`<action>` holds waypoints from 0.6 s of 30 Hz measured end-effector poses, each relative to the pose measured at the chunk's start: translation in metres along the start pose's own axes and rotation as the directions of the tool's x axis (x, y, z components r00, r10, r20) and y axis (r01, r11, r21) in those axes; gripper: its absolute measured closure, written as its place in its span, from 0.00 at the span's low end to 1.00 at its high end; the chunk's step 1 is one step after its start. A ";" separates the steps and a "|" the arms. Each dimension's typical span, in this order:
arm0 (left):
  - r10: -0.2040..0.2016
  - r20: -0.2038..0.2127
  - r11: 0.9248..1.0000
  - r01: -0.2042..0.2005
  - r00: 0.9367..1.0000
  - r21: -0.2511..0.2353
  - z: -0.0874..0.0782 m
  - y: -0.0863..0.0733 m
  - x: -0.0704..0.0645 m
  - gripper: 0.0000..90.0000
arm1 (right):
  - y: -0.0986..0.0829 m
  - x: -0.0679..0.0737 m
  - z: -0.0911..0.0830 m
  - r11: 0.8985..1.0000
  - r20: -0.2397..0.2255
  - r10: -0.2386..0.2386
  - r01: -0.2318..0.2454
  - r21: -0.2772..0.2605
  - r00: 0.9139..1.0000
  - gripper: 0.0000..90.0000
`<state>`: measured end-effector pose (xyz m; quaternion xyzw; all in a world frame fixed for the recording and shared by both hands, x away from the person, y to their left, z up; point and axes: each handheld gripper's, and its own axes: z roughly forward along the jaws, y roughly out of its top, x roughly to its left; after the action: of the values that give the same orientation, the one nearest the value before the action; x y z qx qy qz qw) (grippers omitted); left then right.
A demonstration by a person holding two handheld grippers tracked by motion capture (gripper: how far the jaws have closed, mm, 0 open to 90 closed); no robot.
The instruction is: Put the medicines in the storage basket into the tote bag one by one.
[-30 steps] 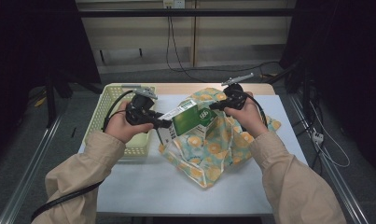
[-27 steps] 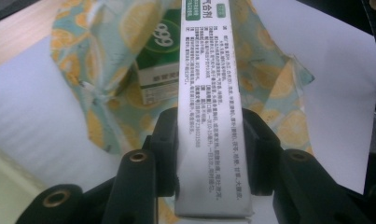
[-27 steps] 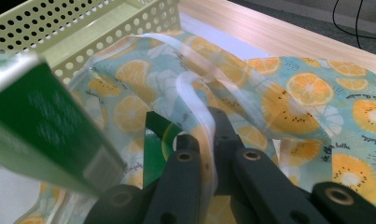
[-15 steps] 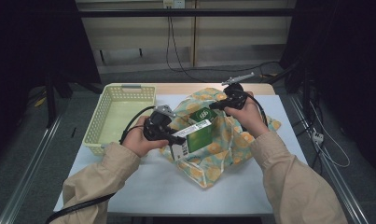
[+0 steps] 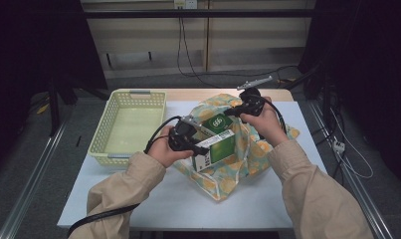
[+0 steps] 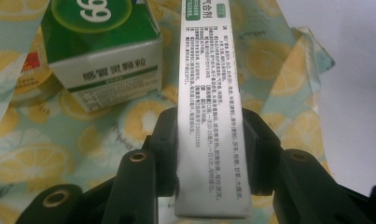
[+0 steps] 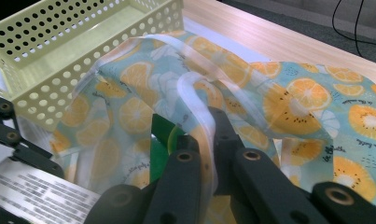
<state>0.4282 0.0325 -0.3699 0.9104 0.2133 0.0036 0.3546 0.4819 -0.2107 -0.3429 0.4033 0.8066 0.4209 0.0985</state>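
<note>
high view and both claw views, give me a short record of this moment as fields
left claw: shut on the narrow side of a green and white box, box lifted over the bag
right claw: shut on the bag rim
bag: lemon-print cloth bag on the white table, mouth held up
inside bag: second green box lying on the fabric
basket: pale yellow, perforated, to the left of the bag, nothing in it

"999" logo on the green box (image 6: pixel 101 44) (fine side print unreadable)
</note>
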 end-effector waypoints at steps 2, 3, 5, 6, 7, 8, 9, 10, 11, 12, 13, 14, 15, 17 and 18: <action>0.006 0.004 1.000 -0.006 1.000 -0.006 0.006 0.004 -0.001 0.70 | 0.000 0.000 -0.001 1.000 0.001 0.001 -0.001 0.001 1.000 1.00; 0.001 0.005 1.000 -0.001 1.000 -0.005 0.009 0.007 -0.002 0.70 | 0.001 0.000 -0.001 1.000 0.001 0.002 -0.002 0.000 1.000 1.00; -0.003 0.003 1.000 0.003 1.000 -0.011 0.013 0.011 -0.003 0.70 | 0.001 0.000 -0.002 1.000 0.003 0.003 -0.003 0.003 1.000 1.00; -0.009 -0.001 1.000 0.009 1.000 -0.008 0.015 0.013 -0.004 0.70 | 0.001 0.000 -0.002 1.000 0.003 0.002 -0.002 0.000 1.000 1.00; -0.017 0.001 1.000 0.017 1.000 -0.013 0.017 0.014 -0.003 0.70 | 0.001 0.000 -0.003 1.000 0.003 0.002 -0.002 -0.002 1.000 1.00; -0.030 0.003 0.999 0.030 1.000 -0.023 0.018 0.015 -0.003 0.70 | 0.001 0.001 -0.004 1.000 0.002 0.003 -0.003 -0.004 1.000 1.00; -0.028 -0.005 0.999 0.028 1.000 -0.019 0.019 0.017 -0.002 0.70 | 0.001 0.001 -0.004 1.000 0.004 0.002 -0.002 -0.005 1.000 1.00; -0.036 -0.010 0.999 0.036 0.999 -0.026 0.020 0.018 -0.003 0.70 | 0.002 0.001 -0.005 1.000 0.005 0.002 -0.002 -0.005 1.000 1.00; -0.040 -0.013 0.999 0.040 0.999 -0.031 0.020 0.019 -0.002 0.70 | 0.002 0.001 -0.006 1.000 0.003 0.000 0.000 -0.007 1.000 1.00; -0.043 -0.016 0.998 0.043 0.999 -0.035 0.021 0.021 -0.002 0.70 | 0.003 0.002 -0.006 1.000 0.005 0.000 0.000 -0.007 1.000 1.00; -0.046 -0.015 0.998 0.046 0.999 -0.040 0.022 0.022 -0.002 0.70 | 0.004 0.002 -0.007 1.000 0.006 0.001 -0.001 -0.008 1.000 1.00; -0.050 -0.016 0.998 0.050 0.999 -0.042 0.022 0.023 -0.002 0.70 | 0.004 0.002 -0.007 1.000 0.007 -0.002 0.002 -0.011 1.000 1.00; -0.052 -0.018 0.998 0.051 0.999 -0.047 0.023 0.025 -0.003 0.70 | 0.005 0.002 -0.008 1.000 0.007 -0.002 0.002 -0.011 1.000 1.00; -0.050 -0.030 0.998 0.049 0.998 -0.041 0.026 0.027 -0.004 0.70 | 0.005 0.002 -0.008 1.000 0.008 -0.005 0.005 -0.011 1.000 1.00; -0.052 -0.027 0.998 0.051 0.998 -0.045 0.028 0.028 -0.004 0.70 | 0.006 0.002 -0.008 1.000 0.008 -0.005 0.005 -0.012 1.000 1.00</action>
<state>0.4398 -0.0050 -0.3722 0.8964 0.2415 0.0122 0.3715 0.4795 -0.2122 -0.3330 0.4026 0.8046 0.4237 0.1051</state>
